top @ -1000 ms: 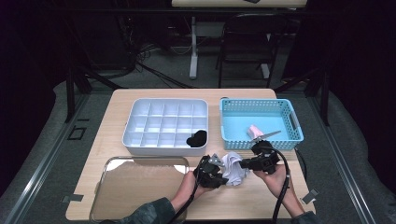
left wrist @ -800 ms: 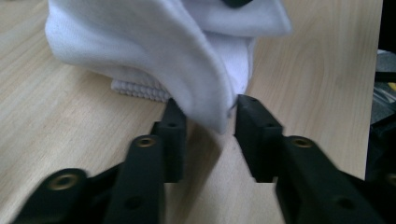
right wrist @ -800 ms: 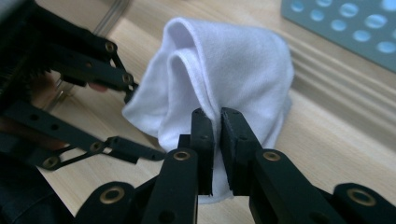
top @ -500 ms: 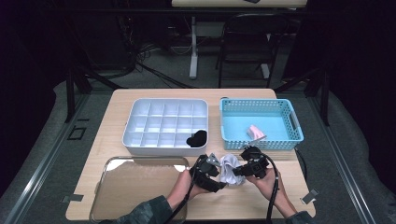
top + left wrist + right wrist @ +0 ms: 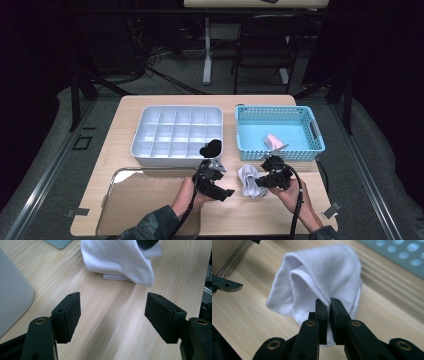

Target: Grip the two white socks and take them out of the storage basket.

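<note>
the work looked about half done, in my judgement: the white sock (image 5: 322, 282) was already bunched into a loose roll on the wooden table (image 5: 150, 105), but not yet put away. one black sock (image 5: 211, 148) already sat in the near right cell of the white divided tray (image 5: 177, 131), and a pink piece (image 5: 272, 141) was lying in the blue basket (image 5: 280, 131), so probably more remained.

nearest to the person, the left gripper (image 5: 112, 315) had just been opening its jaws and they stood wide, with nothing between them; the white sock lay ahead of it at 12 o'clock, not touched. the right gripper (image 5: 328, 315) was pinched narrow on a fold of the white sock.

for room: bare wood was free around the white sock toward 6 o'clock. the clear lid (image 5: 145, 200) lay at 9 o'clock of the left gripper. farther, the white divided tray stood at 11 o'clock and the blue basket at 1 o'clock, their near walls close to the white sock.
</note>
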